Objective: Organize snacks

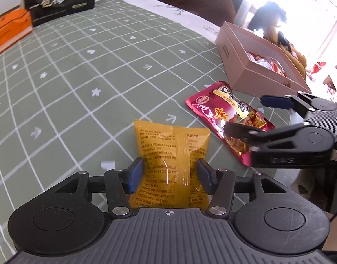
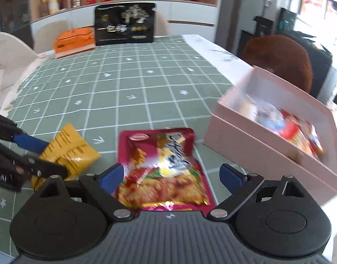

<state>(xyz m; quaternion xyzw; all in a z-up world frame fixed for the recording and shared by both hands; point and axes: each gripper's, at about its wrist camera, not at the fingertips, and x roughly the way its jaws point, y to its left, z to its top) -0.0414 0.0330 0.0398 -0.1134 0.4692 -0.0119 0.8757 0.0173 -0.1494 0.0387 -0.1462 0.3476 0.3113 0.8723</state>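
We see the left gripper point(image 1: 170, 173) pointing down at a yellow snack packet point(image 1: 171, 151) that lies on the tabletop point(image 1: 85, 70). Its two blue pads point(image 1: 135, 175) stand on both sides of the packet and look very close to its edges, but we cannot tell whether they press on it, so we read this gripper as open around the packet.

The right gripper point(image 2: 171, 177) stands to the right of the left one. Its fingers are spread wide, and a red snack pouch point(image 2: 162, 167) lies flat on the tabletop between them. The left pad is just beside the pouch edge, while the right pad is clearly apart from it, so this gripper is open and holds nothing.

In front of the right gripper and to its right stands a pink box point(image 2: 256, 149), open at the top, with some snack packets already inside. Far ahead of both grippers, at the other end of the tabletop, stand a black bag point(image 2: 124, 25) and an orange box point(image 2: 74, 41).
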